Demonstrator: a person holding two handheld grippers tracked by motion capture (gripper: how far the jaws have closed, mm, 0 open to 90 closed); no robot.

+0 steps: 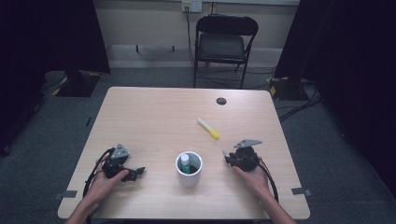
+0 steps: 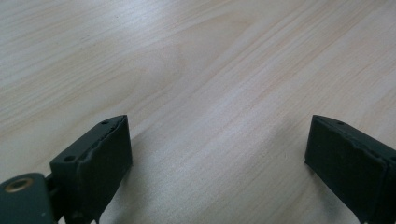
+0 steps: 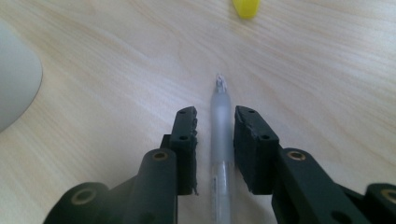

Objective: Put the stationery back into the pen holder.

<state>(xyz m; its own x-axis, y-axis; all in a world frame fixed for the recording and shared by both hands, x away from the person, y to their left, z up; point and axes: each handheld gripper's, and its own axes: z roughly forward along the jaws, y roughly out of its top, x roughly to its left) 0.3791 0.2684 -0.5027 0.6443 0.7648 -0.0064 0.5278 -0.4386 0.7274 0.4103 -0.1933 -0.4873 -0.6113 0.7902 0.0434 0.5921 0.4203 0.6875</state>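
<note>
Left gripper (image 1: 138, 173): held in the person's left hand (image 1: 108, 179) near the table's (image 1: 154, 112) front left edge, low over the wood; in the left gripper view its jaws stand wide apart with bare tabletop between them. White cup (image 1: 189, 169): upright at front centre, between the two grippers, holding a green-capped marker (image 1: 185, 163) that stands inside it. Yellow-capped marker (image 1: 208, 128): lying flat beyond the cup, toward the right, apart from both grippers. Right gripper (image 3: 215, 128): held in the person's right hand (image 1: 250, 172), right of the cup; its jaws are narrowly parted, with a frosted clear pen (image 3: 221, 135) lying on the table between the pads, a slim gap visible on each side, tip pointing away toward the yellow cap (image 3: 246, 7).
</note>
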